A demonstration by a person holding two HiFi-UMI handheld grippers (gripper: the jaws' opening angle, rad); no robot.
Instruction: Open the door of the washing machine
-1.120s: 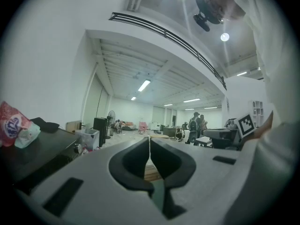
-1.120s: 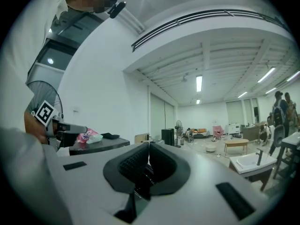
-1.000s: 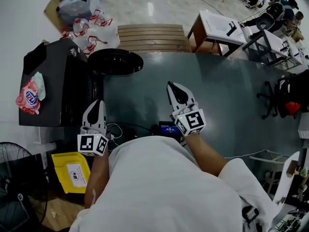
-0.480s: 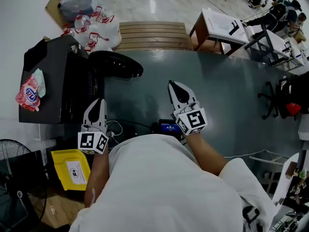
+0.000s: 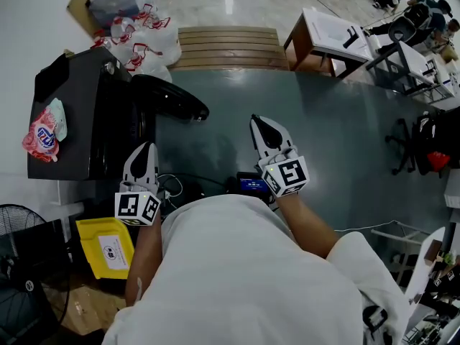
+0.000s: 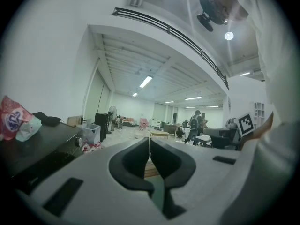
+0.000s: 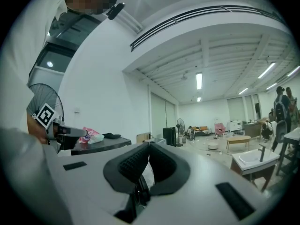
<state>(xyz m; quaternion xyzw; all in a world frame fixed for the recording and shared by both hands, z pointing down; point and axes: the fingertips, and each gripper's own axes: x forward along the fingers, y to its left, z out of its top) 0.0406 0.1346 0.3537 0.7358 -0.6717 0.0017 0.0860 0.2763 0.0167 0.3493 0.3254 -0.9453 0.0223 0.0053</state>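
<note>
Left gripper [image 5: 147, 149] and right gripper [image 5: 260, 124] clenched, empty. Washing machine door [image 5: 169, 95], open: likely rigid, hinged; best held at rim.

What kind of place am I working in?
Probably an open test lab or workshop hall, not a home: washing machine on a floor mat, work desks nearby, strip-lit ceiling.

**One camera above, two riding low**

The head view looks steeply down onto the washing machine [image 5: 79, 113], left tongs [image 5: 147, 148] and right tongs [image 5: 260, 121]. Each gripper view sits close behind its own jaws, facing level and forward; all three share the red packet [image 5: 39, 136]
</note>
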